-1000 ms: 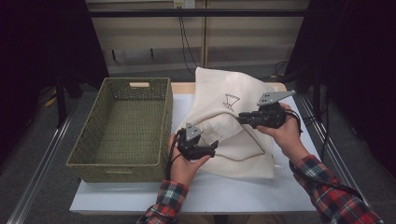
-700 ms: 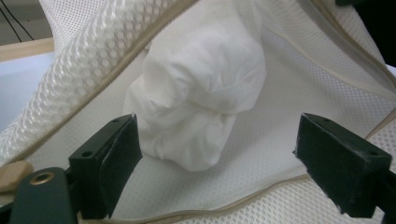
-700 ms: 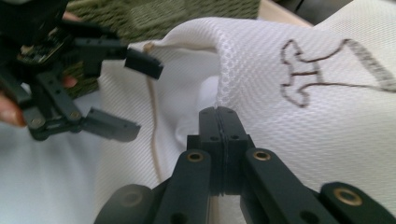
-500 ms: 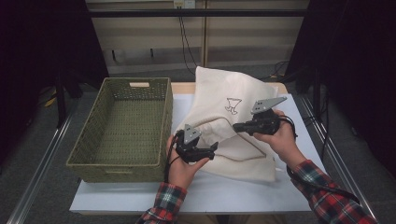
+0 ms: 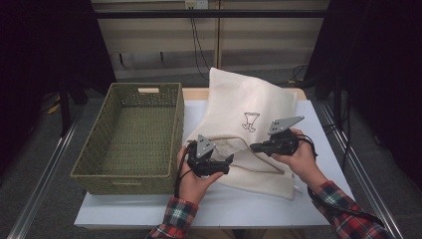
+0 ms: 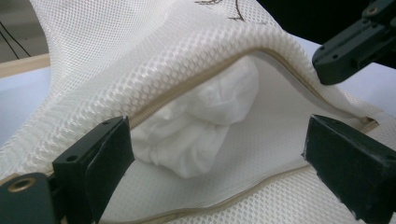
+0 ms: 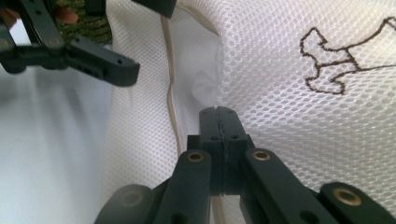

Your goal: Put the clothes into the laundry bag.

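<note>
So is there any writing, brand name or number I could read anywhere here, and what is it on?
No readable words or numbers anywhere.
Mesh bag: a brown outline drawing, a picture rather than letters; it shows again in the right gripper view.
Basket: a pale tag at its far rim, too small to tell whether it bears text.

The high view looks forward and down from above the person's side, taking in the whole surface (image 5: 149, 209) at a distance. The left gripper view sits close, facing into the open mouth of the mesh bag (image 6: 154, 60). The right gripper view is nearer still, along the bag's upper edge. All three views share that zipped opening.
</note>
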Available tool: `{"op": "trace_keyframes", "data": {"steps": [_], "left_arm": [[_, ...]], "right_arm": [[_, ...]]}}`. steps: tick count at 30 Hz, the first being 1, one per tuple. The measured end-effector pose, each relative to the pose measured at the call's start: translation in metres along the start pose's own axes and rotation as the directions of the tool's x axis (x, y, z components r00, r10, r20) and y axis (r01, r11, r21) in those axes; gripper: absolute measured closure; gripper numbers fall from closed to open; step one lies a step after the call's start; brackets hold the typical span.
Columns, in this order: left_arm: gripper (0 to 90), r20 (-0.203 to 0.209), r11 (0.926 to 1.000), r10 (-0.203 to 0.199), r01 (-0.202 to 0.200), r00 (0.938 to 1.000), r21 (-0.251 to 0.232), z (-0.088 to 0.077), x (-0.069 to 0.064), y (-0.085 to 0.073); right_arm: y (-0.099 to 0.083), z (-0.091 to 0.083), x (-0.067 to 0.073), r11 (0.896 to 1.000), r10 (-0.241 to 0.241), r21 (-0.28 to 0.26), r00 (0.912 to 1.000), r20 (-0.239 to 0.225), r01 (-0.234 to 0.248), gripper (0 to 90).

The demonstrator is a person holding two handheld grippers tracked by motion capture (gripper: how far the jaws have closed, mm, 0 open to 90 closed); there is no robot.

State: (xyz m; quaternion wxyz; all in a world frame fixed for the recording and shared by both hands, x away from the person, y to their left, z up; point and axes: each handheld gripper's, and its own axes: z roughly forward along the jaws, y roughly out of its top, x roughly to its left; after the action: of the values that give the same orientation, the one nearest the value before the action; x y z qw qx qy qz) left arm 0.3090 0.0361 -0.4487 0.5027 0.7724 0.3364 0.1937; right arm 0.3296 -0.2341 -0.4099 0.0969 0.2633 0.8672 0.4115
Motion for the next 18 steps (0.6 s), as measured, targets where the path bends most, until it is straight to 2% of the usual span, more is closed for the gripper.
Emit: {"op": "trace_keyframes", "data": {"steps": [1,3,5,7,8,10,12,14,15,18], "left_arm": [[7.8,0.011,1.0,0.006,-0.006,0.9999,-0.007,-0.001,0.0,0.0],[7.8,0.001,0.9999,0.009,-0.009,1.0,-0.012,-0.003,0.0,0.0],[7.6,0.004,0.9998,0.007,-0.007,1.0,-0.018,-0.003,0.001,-0.001],[7.5,-0.001,0.9998,0.011,-0.011,0.9999,-0.015,-0.003,0.001,-0.001],[7.5,-0.001,0.9998,0.013,-0.013,0.9999,-0.013,-0.003,0.002,-0.001],[7.6,-0.009,0.9999,0.006,-0.006,0.9999,-0.011,-0.003,0.001,-0.001],[7.6,-0.006,0.9999,0.009,-0.009,0.9999,-0.008,-0.003,0.002,-0.001],[7.7,-0.002,1.0,0.002,-0.002,1.0,-0.006,-0.002,0.002,-0.001],[7.8,0.002,0.9999,-0.002,0.002,1.0,-0.01,-0.001,0.001,-0.001],[7.9,0.0,0.9999,0.009,-0.009,1.0,-0.007,-0.001,0.001,-0.001]], "right_arm": [[-0.002,0.001,0.0,1.0,0.001,0.008,1.0,-0.002,-0.001,90.0],[-0.01,0.007,0.001,0.999,-0.01,0.048,0.9999,-0.004,0.01,90.0],[-0.017,0.013,0.003,0.996,-0.016,0.091,0.9993,-0.035,0.019,90.0],[-0.025,0.021,0.009,0.988,-0.043,0.15,0.9985,-0.034,0.048,90.0],[-0.025,0.021,0.009,0.988,-0.043,0.15,0.9985,-0.034,0.048,90.0],[-0.032,0.025,0.012,0.989,-0.035,0.143,0.9989,-0.03,0.039,90.0],[-0.032,0.021,0.012,0.997,-0.018,0.074,0.9997,-0.018,0.02,90.0],[-0.027,0.014,0.009,0.999,-0.004,0.042,1.0,0.005,0.004,90.0],[-0.02,0.005,0.007,1.0,0.006,-0.007,0.9998,0.017,-0.006,85.3],[-0.011,-0.003,0.008,0.999,-0.007,-0.036,0.9994,0.034,0.008,80.1]]}}
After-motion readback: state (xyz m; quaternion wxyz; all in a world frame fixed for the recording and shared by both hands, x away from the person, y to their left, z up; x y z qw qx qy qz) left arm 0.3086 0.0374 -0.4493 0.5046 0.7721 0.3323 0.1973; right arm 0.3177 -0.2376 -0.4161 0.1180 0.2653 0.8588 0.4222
